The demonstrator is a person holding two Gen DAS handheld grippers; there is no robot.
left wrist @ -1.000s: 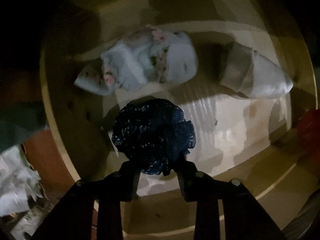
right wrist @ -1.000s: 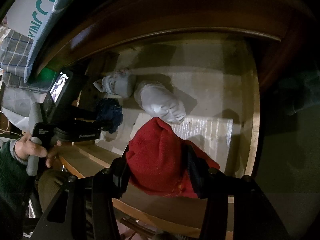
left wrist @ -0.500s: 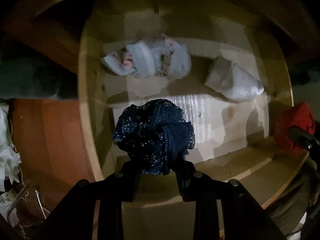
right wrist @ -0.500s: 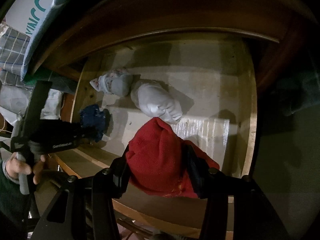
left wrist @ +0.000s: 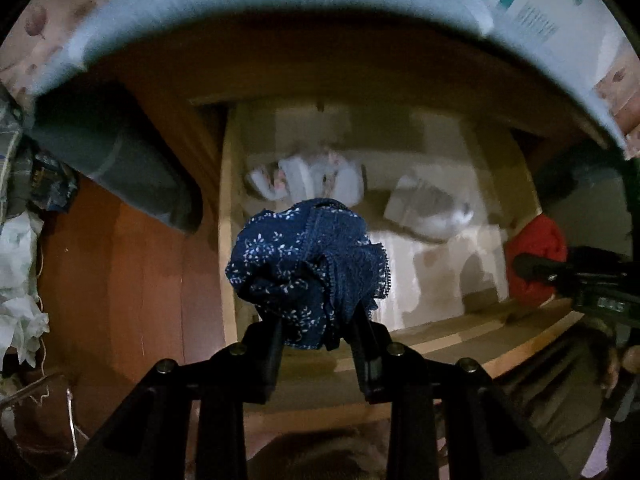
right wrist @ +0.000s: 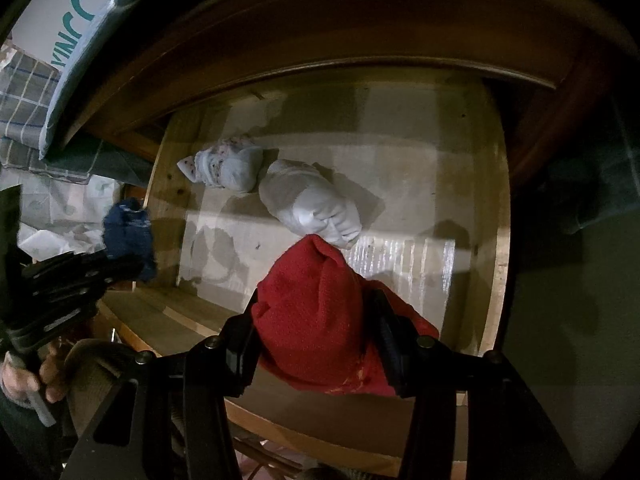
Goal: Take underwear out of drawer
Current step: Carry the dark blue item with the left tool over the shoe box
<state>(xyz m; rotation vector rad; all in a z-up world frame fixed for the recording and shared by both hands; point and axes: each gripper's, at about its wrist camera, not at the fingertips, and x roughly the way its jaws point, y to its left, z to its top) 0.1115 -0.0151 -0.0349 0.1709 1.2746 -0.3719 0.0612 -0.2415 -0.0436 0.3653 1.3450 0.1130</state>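
Note:
My left gripper (left wrist: 316, 320) is shut on a balled navy underwear with white specks and lace (left wrist: 308, 268), held high above the open wooden drawer (left wrist: 226, 240). From the right wrist view that navy bundle (right wrist: 130, 236) hangs left of the drawer's side wall. My right gripper (right wrist: 316, 312) is shut on a red underwear bundle (right wrist: 316, 312) over the drawer's front edge; it shows red (left wrist: 536, 256) at the right of the left wrist view. Two rolled pieces lie on the drawer floor: a pale floral one (right wrist: 224, 168) and a white one (right wrist: 312, 204).
A dark wooden furniture front (right wrist: 360, 32) overhangs the drawer's back. A pale box with teal lettering (left wrist: 360, 0) sits on top. Folded fabric and white paper (left wrist: 16, 280) lie left of the drawer on an orange-brown surface. A hand (right wrist: 44, 376) grips the left tool.
The left gripper has risen and drawn back to the left with the navy underwear, so the drawer looks smaller and the box above came into view. The right gripper stayed put.

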